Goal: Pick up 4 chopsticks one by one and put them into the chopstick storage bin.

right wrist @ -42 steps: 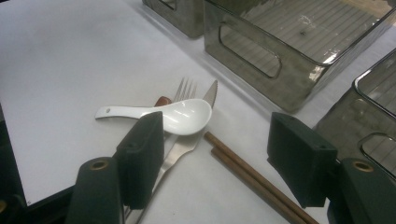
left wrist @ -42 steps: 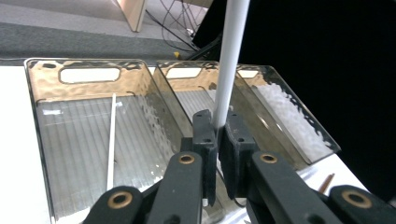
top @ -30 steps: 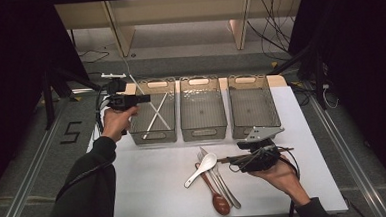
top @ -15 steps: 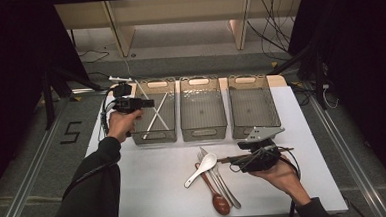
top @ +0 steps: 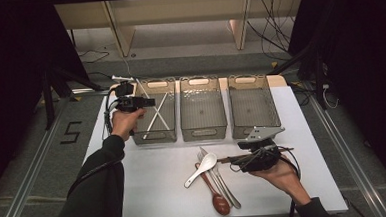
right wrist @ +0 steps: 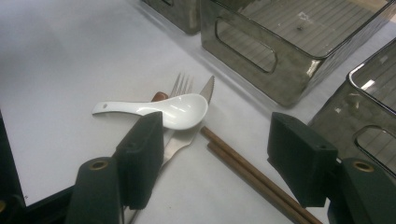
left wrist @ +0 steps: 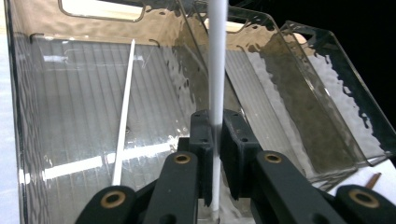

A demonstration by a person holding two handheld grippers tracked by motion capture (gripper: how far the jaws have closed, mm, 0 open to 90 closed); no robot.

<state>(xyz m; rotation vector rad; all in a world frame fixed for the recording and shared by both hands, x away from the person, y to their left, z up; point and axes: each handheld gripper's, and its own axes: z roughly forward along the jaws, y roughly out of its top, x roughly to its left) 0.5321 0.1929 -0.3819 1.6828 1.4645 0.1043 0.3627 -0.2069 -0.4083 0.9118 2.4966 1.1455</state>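
Only | writing: "5" mark point(top: 71, 132) on floor | left gripper point(top: 148, 102) grips white chopstick point(left wrist: 216, 70)

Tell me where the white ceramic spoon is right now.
In the high view the white ceramic spoon lies on the white table in front of the middle bin, across the fork and knife, just left of the right gripper.

A recording lab, not a home: black curtains point(top: 9, 73) close in both sides, loose cables point(top: 277, 39) trail over the floor beyond the white worktop point(top: 149, 176), metal rails point(top: 29, 182) flank it, and a taped "5" point(top: 71, 133) marks the floor.
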